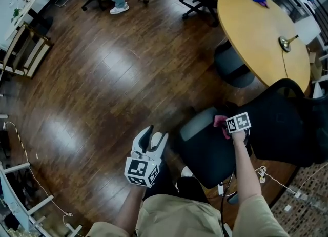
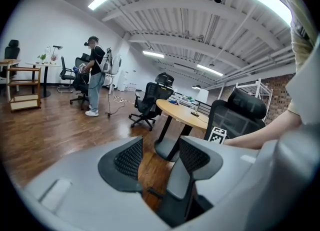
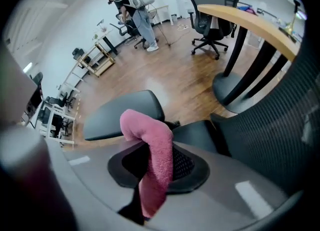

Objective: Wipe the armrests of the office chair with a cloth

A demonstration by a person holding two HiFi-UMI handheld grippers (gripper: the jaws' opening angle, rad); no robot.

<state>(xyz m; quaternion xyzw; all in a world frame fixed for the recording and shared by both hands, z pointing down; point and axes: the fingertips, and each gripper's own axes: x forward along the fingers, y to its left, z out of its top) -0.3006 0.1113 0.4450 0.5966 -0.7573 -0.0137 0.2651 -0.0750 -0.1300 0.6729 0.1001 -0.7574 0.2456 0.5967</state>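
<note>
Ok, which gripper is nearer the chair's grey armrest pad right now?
Right. The right gripper, jaws shut on the pink cloth, is right at the armrest pad; the left gripper, jaws apart and empty, hangs off to the pad's left over the wood floor.

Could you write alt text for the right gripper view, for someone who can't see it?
The right gripper, jaws shut on a pink cloth, holds it just before a dark chair armrest. Behind lie a wooden floor, a wooden table and a person standing far off.
</note>
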